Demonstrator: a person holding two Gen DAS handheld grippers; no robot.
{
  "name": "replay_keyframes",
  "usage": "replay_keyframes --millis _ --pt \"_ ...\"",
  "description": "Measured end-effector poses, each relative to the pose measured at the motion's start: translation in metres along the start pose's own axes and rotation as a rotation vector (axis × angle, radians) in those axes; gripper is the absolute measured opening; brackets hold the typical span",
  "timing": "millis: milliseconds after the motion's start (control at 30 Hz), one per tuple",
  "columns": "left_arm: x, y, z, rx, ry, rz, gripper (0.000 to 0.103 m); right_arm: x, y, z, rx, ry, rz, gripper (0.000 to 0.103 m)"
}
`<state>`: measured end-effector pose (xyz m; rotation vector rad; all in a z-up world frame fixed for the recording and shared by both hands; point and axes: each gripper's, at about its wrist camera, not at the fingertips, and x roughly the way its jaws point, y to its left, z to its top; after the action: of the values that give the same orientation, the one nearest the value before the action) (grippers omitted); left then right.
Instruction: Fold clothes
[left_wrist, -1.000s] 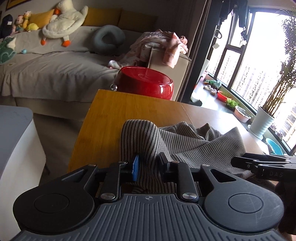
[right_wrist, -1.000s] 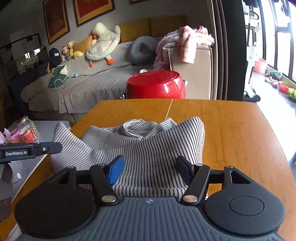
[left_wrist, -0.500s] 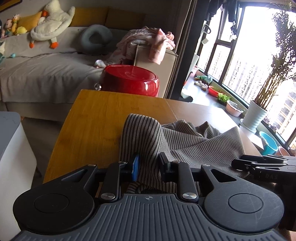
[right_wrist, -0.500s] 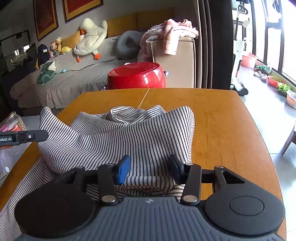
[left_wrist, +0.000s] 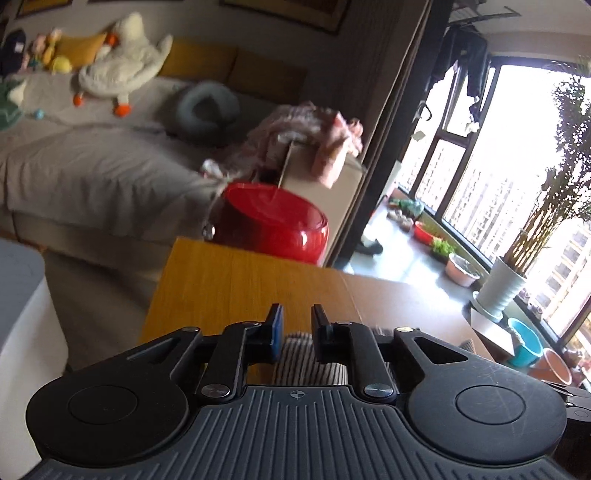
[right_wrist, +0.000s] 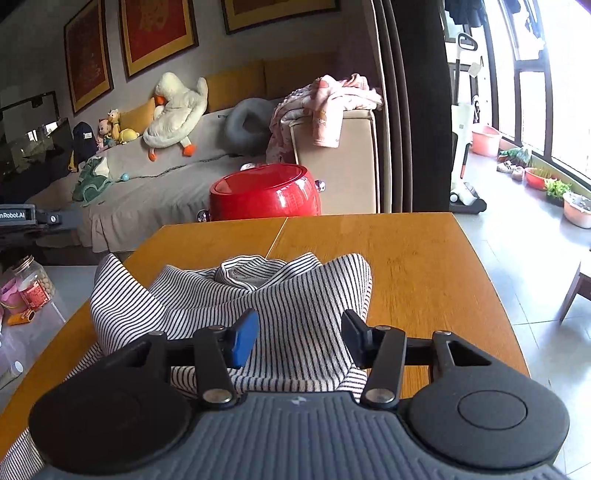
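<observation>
Left gripper (left_wrist: 296, 325): jaws a narrow gap apart, striped fabric visible low between the fingers, but whether they pinch it cannot be told; the wooden table (left_wrist: 236, 280) runs off toward 12 o'clock with a red pot (left_wrist: 273, 229) past its far edge. Right gripper (right_wrist: 300, 332): jaws spread wide, nothing gripped, hovering over the striped shirt (right_wrist: 229, 295), which lies bunched on the table from the center toward 9 o'clock. The shirt's collar sits at 12 o'clock of the right gripper, one edge draped off the table at 7 o'clock.
</observation>
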<state>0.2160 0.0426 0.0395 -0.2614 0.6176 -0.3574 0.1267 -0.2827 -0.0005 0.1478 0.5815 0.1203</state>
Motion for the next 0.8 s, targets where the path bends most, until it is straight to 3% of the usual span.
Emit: replay_keyframes --millis 33,133,267,300,333,400,567,800 --pt "0.006 0.001 -0.006 -0.006 0.028 -0.014 0.048 -0.001 0.000 0.001 0.001 -0.007 -0.001 0.051" --pt "0.027 -0.001 -0.025 -0.015 0.095 -0.039 0.053 0.003 -0.003 -0.002 0.012 0.014 -0.005 0.051" --pt "0.045 -0.006 -0.037 -0.002 0.126 -0.034 0.050 0.013 -0.005 -0.014 -0.026 0.072 -0.049 0.052" --pt "0.046 -0.009 -0.039 0.007 0.127 -0.035 0.043 0.015 -0.005 -0.016 -0.044 0.088 -0.067 0.053" --pt "0.047 -0.012 -0.040 0.016 0.127 -0.037 0.026 0.017 -0.007 -0.018 -0.051 0.098 -0.077 0.056" --pt "0.047 -0.020 -0.041 0.036 0.121 -0.042 0.017 0.018 -0.013 -0.018 -0.048 0.106 -0.087 0.062" --pt "0.038 -0.050 -0.028 0.114 0.042 -0.060 0.013 0.013 -0.017 -0.018 -0.064 0.093 -0.108 0.063" --pt "0.001 -0.102 0.000 0.251 -0.154 -0.141 0.013 -0.007 -0.019 -0.008 -0.069 -0.002 -0.121 0.063"
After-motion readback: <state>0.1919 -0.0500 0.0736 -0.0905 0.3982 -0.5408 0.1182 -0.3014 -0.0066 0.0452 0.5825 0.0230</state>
